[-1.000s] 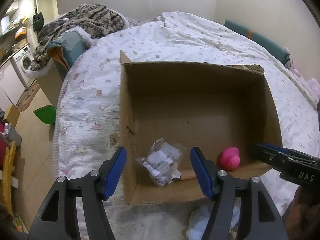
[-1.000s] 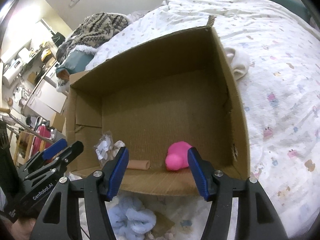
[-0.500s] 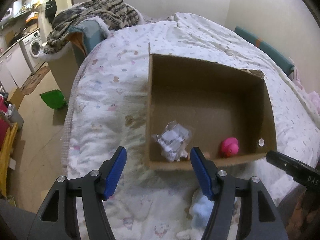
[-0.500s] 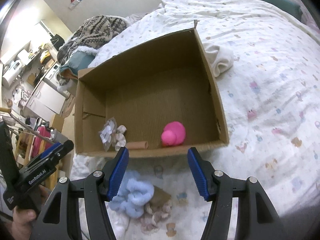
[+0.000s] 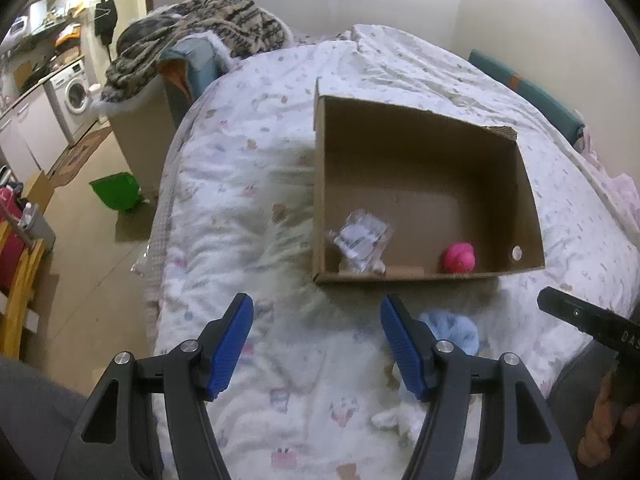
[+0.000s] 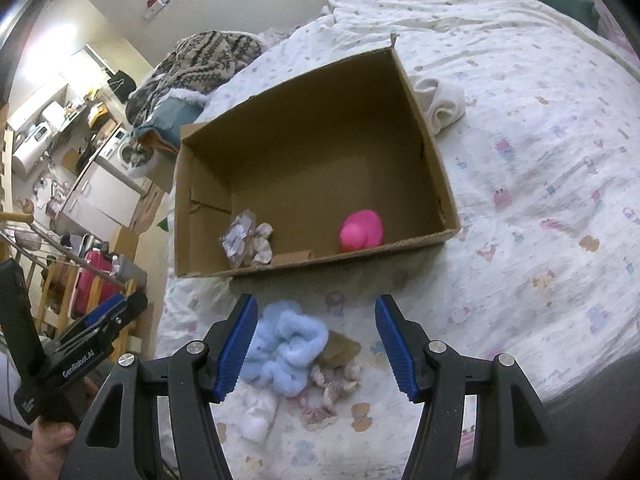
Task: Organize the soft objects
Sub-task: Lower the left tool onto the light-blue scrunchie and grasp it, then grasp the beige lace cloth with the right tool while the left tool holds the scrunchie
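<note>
An open cardboard box (image 5: 524,184) (image 6: 436,168) lies on the bed. Inside it are a pink soft toy (image 5: 459,258) (image 6: 362,231), a clear crinkled packet (image 5: 362,236) (image 6: 239,237) and a small tan tube (image 6: 291,257). In front of the box lie a fluffy light-blue scrunchie (image 6: 284,350) (image 5: 456,330), a white soft piece (image 6: 258,416), patterned fabric bits (image 6: 334,380) and a brown scrap (image 6: 340,350). My left gripper (image 5: 316,346) is open and empty above the quilt. My right gripper (image 6: 316,346) is open and empty just above the blue scrunchie.
A rolled white cloth (image 6: 440,104) lies beside the box's far right side. The bed's left edge drops to the floor, where a green bin (image 5: 116,192) stands. A patterned blanket pile (image 5: 192,28) sits at the bed's far left.
Both grippers have pulled back from the box toward the bed's near edge. The blue scrunchie and fabric pieces have come into fuller view beneath the right gripper.
</note>
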A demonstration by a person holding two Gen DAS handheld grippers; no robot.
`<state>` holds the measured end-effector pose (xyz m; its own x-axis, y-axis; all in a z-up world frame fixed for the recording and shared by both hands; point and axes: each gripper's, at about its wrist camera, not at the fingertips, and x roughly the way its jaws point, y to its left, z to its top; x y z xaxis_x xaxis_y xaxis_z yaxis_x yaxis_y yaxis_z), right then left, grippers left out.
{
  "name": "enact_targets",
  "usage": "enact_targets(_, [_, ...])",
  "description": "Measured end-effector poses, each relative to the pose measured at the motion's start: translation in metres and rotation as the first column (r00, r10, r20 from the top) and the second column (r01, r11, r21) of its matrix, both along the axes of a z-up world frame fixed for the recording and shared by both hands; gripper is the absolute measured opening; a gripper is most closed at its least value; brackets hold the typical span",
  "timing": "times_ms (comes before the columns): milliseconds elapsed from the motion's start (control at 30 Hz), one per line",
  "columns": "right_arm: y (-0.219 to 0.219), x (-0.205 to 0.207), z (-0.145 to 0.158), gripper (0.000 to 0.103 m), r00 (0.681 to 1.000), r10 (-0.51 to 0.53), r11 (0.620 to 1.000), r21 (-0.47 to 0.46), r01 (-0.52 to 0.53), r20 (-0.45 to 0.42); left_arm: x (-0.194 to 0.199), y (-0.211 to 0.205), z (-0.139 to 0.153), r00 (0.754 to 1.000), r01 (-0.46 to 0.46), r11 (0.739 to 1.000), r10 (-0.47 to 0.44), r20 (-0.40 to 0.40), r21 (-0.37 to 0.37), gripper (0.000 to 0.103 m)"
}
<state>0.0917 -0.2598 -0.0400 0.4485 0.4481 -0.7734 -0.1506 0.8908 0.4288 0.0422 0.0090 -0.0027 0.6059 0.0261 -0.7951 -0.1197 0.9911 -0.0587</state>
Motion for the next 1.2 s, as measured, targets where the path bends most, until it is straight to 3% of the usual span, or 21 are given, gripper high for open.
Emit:
enact_targets(200, [0.004, 0.005, -0.013, 0.064, 0.998, 0.001, 1.000, 0.016, -0.001, -0.056, -0.013, 0.017, -0.015, 0.995, -0.077, 0.993, 0.071, -0.065, -0.092, 0.063])
enact_targets(367, [0.009, 0.013, -0.033, 0.064, 0.989, 0.014, 0.999, 0.031, -0.010, -0.148, -0.003, 0.016, -0.025, 0.992, -0.100, 0.992, 0.093, -0.085, -0.074, 0.063])
enact_targets(567, [0.015, 0.017, -0.056, 0.064, 0.969, 0.008, 1.000, 0.009, -0.006, -0.245, 0.007, 0.008, -0.037, 0.989, -0.094, 0.989, 0.080, -0.126, -0.113, 0.063])
enact_targets(700, [0.006, 0.020, -0.060, 0.064, 0.963, -0.029, 0.999, 0.028, 0.038, -0.266, 0.015, -0.015, -0.047, 0.983, 0.024, 0.987, -0.053, -0.177, -0.161, 0.063])
enact_targets(800, [-0.001, 0.021, -0.060, 0.064, 0.960, -0.055, 0.996, 0.048, 0.071, -0.274, 0.023, -0.046, -0.061, 0.955, 0.147, 0.970, -0.190, -0.229, -0.194, 0.063])
enact_targets(933, [-0.009, 0.022, -0.059, 0.064, 0.958, -0.079, 0.993, 0.067, 0.101, -0.277, 0.029, -0.079, -0.075, 0.927, 0.242, 0.951, -0.285, -0.245, -0.190, 0.062])
enact_targets(1067, [-0.013, 0.022, -0.060, 0.064, 0.954, -0.086, 0.991, 0.078, 0.113, -0.285, 0.037, -0.090, -0.093, 0.911, 0.262, 0.952, -0.297, -0.285, -0.157, 0.023])
enact_targets(1133, [-0.013, 0.022, -0.060, 0.064, 0.954, -0.085, 0.991, 0.080, 0.112, -0.287, 0.037, -0.083, -0.097, 0.914, 0.235, 0.955, -0.280, -0.294, -0.179, 0.012])
enact_targets(1200, [-0.011, 0.022, -0.061, 0.064, 0.954, -0.081, 0.991, 0.080, 0.108, -0.288, 0.036, -0.076, -0.093, 0.917, 0.222, 0.947, -0.284, -0.280, -0.231, 0.010])
